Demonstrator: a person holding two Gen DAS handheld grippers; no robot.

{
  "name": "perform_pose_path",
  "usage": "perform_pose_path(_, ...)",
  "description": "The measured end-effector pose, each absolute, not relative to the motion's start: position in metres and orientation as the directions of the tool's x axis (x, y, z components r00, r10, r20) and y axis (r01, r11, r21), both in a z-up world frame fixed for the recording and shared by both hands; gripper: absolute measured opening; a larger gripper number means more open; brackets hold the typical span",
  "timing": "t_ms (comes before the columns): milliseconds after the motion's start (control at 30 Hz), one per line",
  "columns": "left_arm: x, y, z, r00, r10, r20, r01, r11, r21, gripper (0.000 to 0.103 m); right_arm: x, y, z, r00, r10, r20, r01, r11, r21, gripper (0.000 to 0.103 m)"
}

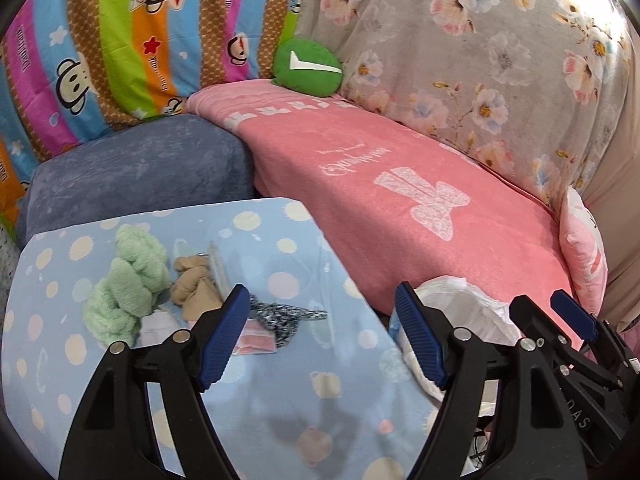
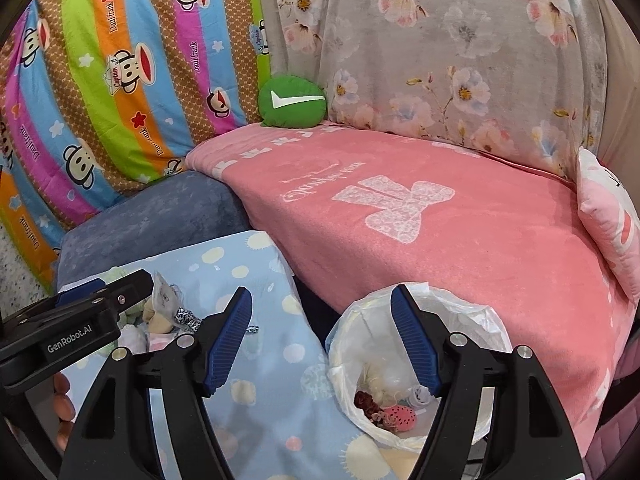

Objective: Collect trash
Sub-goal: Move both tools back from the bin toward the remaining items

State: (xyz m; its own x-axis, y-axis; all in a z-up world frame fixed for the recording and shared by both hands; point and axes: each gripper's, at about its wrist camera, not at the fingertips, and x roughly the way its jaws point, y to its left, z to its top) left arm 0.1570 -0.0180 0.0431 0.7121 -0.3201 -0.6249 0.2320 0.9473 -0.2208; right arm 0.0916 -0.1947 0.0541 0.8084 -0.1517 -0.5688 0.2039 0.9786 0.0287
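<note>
The left gripper (image 1: 322, 334) hangs over a light blue dotted cloth (image 1: 280, 380) with its jaws spread wide and nothing between the blue pads. Ahead of its left finger and a little to that side lies a small heap of trash: a fluffy mint-green piece (image 1: 126, 284), just right of it a tan knotted piece (image 1: 194, 286), and a black-and-white patterned scrap (image 1: 280, 318) lying just past the left fingertip, with a pink-and-white packet (image 1: 254, 342) partly hidden behind that finger. Beyond the heap sits a blue-grey cushion (image 1: 136, 172), and behind that a striped monkey-print quilt (image 1: 100, 52).

Right of the left gripper, the right gripper (image 2: 322, 334) is also released, jaws apart and empty. Its right finger stands in front of a bin lined with a white plastic bag (image 2: 472, 320), beside the cloth's right edge; bits of discarded stuff, one of them pink and speckled (image 2: 398, 418), lie at the bottom. Ahead of both grippers stretches a pink blanket (image 2: 460, 240), with a round green cushion (image 2: 292, 100) at its far end and a grey floral cover (image 2: 440, 60) behind.
</note>
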Motion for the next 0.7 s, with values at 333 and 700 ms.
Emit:
perform_pose_path(333, 0.168, 0.043, 0.002, 0.696, -0.222, -0.683, 0.13, 0.974, -0.183, 0.079, 0.111, -0.154, 0.028, 0.784, -0.101, -0.613, 0.149, 0.989, 0.028, 0.07)
perform_pose_path(700, 0.191, 0.089, -0.06, 0.607, -0.16, -0.779, 0.041, 0.984, -0.171, 0.079, 0.139, -0.108, -0.023, 0.722, -0.03, -0.691, 0.092, 0.994, 0.053, 0.07)
